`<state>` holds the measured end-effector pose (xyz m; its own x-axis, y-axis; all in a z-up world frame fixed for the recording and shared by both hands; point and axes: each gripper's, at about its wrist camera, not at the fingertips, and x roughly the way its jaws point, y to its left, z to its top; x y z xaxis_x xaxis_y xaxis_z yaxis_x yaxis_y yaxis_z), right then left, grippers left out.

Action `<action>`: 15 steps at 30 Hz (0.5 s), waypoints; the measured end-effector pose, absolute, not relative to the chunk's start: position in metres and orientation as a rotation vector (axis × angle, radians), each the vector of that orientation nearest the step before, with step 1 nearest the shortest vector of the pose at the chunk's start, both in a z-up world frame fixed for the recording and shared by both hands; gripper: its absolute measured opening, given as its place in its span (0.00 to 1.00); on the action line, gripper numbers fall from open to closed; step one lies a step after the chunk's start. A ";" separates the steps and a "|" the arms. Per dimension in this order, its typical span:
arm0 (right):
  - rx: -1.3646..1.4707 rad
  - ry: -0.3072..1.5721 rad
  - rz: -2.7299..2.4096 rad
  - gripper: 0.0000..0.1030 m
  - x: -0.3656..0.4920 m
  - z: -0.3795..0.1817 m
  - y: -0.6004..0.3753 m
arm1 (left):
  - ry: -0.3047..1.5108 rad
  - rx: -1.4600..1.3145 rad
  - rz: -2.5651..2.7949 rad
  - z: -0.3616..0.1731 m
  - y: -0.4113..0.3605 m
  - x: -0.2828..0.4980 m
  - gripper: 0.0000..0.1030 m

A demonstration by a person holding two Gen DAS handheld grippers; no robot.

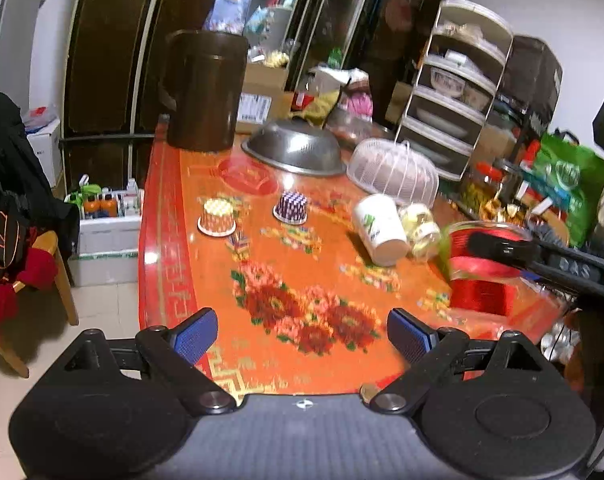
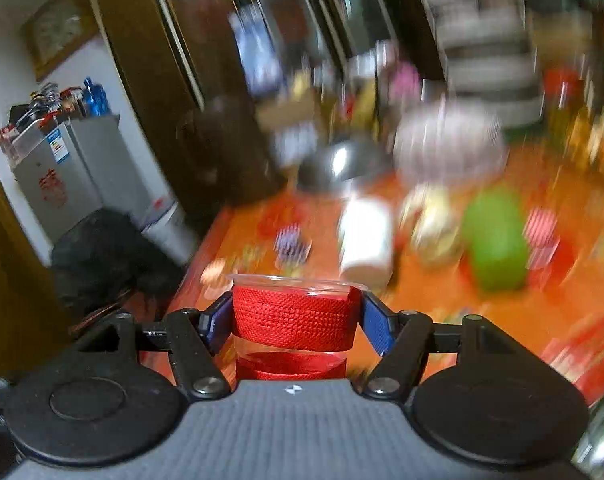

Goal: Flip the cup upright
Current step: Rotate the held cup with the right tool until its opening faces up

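Note:
A clear plastic cup wrapped in red ribbon (image 2: 295,320) sits between the blue pads of my right gripper (image 2: 295,322), which is shut on it; its rim faces up. In the left wrist view the same cup (image 1: 482,268) shows at the right, held by the right gripper (image 1: 502,246) just above the orange tablecloth (image 1: 302,280). My left gripper (image 1: 302,336) is open and empty over the near table edge. A white paper cup (image 1: 378,228) lies on its side mid-table. Two small patterned cups (image 1: 217,217) (image 1: 290,207) stand upside down.
A steel bowl (image 1: 297,148), a white mesh food cover (image 1: 394,170), a dark bucket (image 1: 205,88) and a dish rack (image 1: 458,80) stand at the back. A small jar (image 1: 420,228) lies beside the white cup. A green object (image 2: 496,240) is blurred. A chair (image 1: 41,264) stands left.

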<state>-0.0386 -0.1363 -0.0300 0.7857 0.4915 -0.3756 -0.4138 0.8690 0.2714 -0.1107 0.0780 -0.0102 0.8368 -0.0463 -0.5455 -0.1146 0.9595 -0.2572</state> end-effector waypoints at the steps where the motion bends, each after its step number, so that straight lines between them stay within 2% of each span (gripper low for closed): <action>1: 0.138 0.386 0.464 0.65 -0.047 -0.027 -0.135 | 0.568 -0.294 0.032 -0.009 0.078 -0.112 0.91; 5: 0.027 0.191 0.398 0.65 -0.072 -0.030 -0.127 | 0.546 -0.309 0.023 -0.008 0.077 -0.112 0.93; 11: 0.006 -0.068 0.361 0.67 -0.091 -0.056 -0.122 | 0.567 -0.340 0.000 -0.018 0.075 -0.108 0.92; 15: 0.036 -0.135 0.381 0.67 -0.086 -0.076 -0.123 | 0.562 -0.352 -0.010 -0.021 0.075 -0.107 0.92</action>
